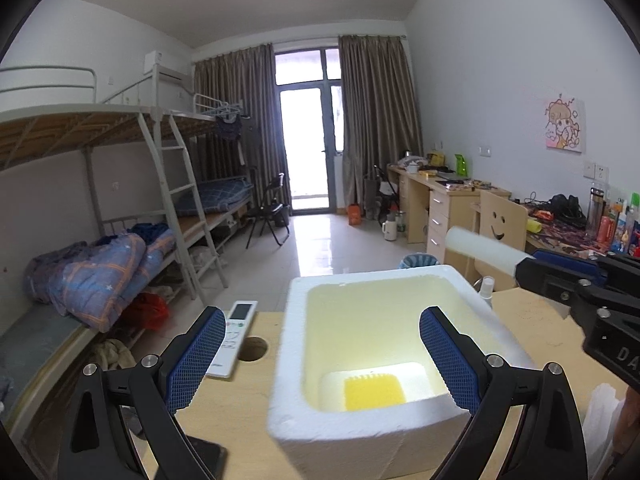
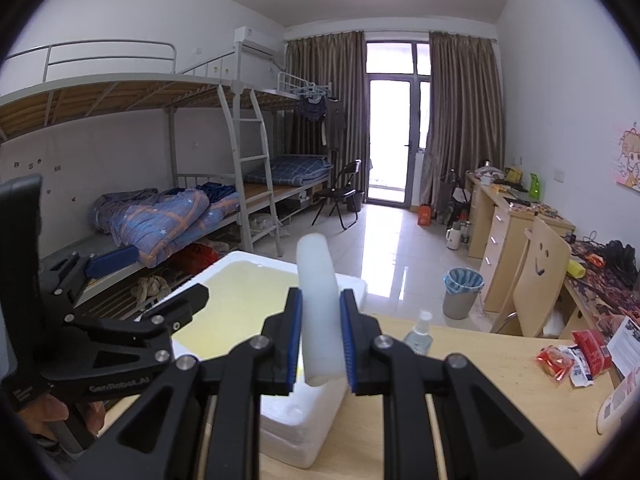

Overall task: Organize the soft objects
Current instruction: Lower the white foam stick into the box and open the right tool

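Observation:
A white foam box [image 1: 286, 364] stands on the wooden desk, and a yellow sponge [image 1: 374, 394] lies on its floor. My left gripper [image 1: 322, 316] hovers over the box's near left part, open, nothing between its blue pads. My right gripper [image 2: 320, 304] is shut on a white foam roll [image 2: 316, 276] that sticks up and forward above the box's near right corner [image 2: 304, 432]. In the left wrist view the roll [image 1: 480, 250] juts leftward from the right gripper [image 1: 528, 270] over the box's far right rim. The left gripper [image 2: 156, 276] shows at the left of the right wrist view.
A white remote [image 1: 236, 336] and a cable hole [image 1: 252, 348] lie left of the box, a dark phone [image 1: 208, 456] nearer. A small spray bottle [image 2: 420, 330] stands behind the box, red snack packets [image 2: 572, 356] to the right. A smiley-face chair [image 1: 500, 228] stands beyond the desk.

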`<state>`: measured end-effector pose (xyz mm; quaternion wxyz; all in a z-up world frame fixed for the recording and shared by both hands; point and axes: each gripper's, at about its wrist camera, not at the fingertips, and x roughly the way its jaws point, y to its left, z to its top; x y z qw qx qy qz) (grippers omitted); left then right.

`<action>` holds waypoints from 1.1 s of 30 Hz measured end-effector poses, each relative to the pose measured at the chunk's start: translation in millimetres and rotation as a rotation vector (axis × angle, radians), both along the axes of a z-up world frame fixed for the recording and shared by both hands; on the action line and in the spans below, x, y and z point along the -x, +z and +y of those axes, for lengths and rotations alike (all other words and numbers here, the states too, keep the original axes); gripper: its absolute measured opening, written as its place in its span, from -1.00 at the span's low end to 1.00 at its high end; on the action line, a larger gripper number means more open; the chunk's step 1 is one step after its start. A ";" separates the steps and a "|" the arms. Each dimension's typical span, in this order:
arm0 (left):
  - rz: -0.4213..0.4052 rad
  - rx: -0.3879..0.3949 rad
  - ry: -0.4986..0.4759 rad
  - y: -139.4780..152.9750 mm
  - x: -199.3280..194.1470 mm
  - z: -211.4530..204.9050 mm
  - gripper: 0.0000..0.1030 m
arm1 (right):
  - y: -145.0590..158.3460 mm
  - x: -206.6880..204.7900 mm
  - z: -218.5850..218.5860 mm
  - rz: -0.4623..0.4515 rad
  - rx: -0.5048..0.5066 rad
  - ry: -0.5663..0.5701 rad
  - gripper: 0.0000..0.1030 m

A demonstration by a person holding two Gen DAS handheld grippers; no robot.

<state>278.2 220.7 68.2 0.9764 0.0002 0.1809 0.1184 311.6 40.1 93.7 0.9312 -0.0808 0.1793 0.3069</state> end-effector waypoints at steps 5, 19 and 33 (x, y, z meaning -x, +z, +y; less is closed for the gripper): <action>-0.015 -0.010 0.055 2.2 16.4 17.3 0.99 | -1.5 1.3 14.9 0.011 0.000 0.041 -0.58; -0.017 -0.007 0.096 3.8 32.2 36.4 0.99 | -2.4 -1.5 29.5 0.033 -0.007 0.095 -0.58; -0.019 -0.006 0.098 4.9 32.9 35.8 0.99 | -5.9 -8.1 30.4 0.047 -0.002 0.084 -0.58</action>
